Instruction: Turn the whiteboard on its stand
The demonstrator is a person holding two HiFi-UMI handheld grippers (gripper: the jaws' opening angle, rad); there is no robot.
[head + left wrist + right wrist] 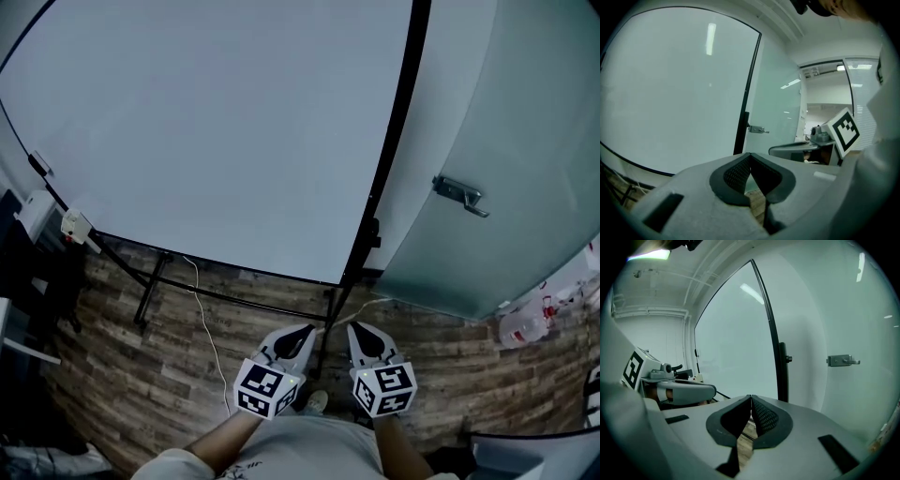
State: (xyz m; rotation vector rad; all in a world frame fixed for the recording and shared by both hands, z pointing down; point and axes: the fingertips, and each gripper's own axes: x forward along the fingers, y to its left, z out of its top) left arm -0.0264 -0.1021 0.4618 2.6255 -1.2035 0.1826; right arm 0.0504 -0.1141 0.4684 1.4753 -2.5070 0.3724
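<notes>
Left gripper (pixel 298 339), right gripper (pixel 366 337): jaws together, empty. Approach step; next you open and clamp whiteboard (pixel 206 131) edge ahead.

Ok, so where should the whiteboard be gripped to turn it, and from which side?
Likely the lower edge of the whiteboard, close to its right corner: it is a thin, straight rim with open air beneath, so jaws can pinch it from the front and below. The black post beside it looks like part of the stand, so avoid it.
</notes>
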